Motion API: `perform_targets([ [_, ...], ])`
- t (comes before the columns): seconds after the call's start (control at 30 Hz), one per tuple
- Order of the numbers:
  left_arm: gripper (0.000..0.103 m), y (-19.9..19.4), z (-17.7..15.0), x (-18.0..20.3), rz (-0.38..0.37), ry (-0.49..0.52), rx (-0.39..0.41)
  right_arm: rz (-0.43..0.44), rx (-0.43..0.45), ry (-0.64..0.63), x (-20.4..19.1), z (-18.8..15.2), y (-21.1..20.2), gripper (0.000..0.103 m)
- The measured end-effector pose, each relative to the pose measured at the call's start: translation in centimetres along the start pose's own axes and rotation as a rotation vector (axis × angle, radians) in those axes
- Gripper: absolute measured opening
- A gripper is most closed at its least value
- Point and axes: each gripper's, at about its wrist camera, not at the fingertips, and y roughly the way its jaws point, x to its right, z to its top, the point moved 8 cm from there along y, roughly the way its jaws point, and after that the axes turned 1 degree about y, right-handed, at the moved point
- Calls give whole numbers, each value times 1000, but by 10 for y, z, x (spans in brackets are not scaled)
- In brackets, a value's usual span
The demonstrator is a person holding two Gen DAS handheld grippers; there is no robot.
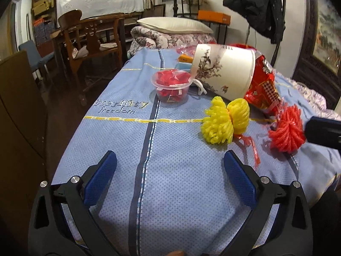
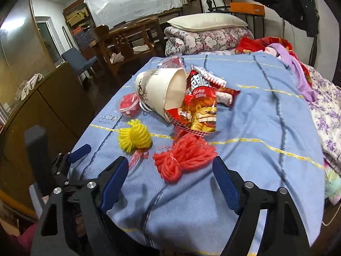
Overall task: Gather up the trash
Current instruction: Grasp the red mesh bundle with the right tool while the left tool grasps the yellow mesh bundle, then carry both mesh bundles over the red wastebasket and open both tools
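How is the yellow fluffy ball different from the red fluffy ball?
The yellow fluffy ball is yellow; the red fluffy ball is red. The yellow one lies nearer the clear plastic cup, while the red one lies just below the snack bags. The red one looks more spread out, the yellow one tighter. Both are looped netting bundles lying on the blue cover.

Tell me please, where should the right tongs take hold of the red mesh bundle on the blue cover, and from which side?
Probably across the narrow tied waist of the red mesh bundle, coming from above and the near side. It lies flat on the blue cover, loose ends fan out, and the open right tongs already face it.
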Motion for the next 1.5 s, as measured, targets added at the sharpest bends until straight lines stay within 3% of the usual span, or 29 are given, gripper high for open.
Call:
perform_targets([
  [0.23,96,1,1,1,10,9,9,-77,-30,9,11,2,29,77],
  [0.3,96,2,0,2,19,16,7,-124,-53,3,18,-2,39,45],
  [0.33,96,2,1,2,21,17,6,-124,-50,10,23,-2,40,36],
  [0.37,96,2,1,1,19,17,6,-103,-32,23,23,0,36,34],
  [0.43,96,2,1,2,18,17,4,-50,13,51,25,2,19,34],
  [0.57,96,2,3,2,10,8,-13,-91,57,45,42,-1,-10,35],
  [0.73,96,-2,14,3,-112,-87,-30,-138,45,141,88,-23,-30,35],
  [0.8,96,-3,21,10,-133,-81,-28,-135,44,176,102,-28,-34,36],
  [0.97,96,-1,43,37,-116,21,4,-136,53,200,116,-31,-38,36],
  [1.17,96,22,51,45,-92,18,-23,-135,70,199,122,-31,-42,37],
  [1.27,84,34,50,38,-74,-3,-60,-135,68,207,126,-33,-43,38],
  [1.37,62,35,47,41,-122,-8,-69,-128,62,227,131,-35,-40,37],
  [1.4,48,32,47,45,-144,-1,-66,-124,64,234,132,-36,-41,37],
  [1.5,42,19,49,57,-155,37,-45,-123,92,246,134,-34,-50,37],
])
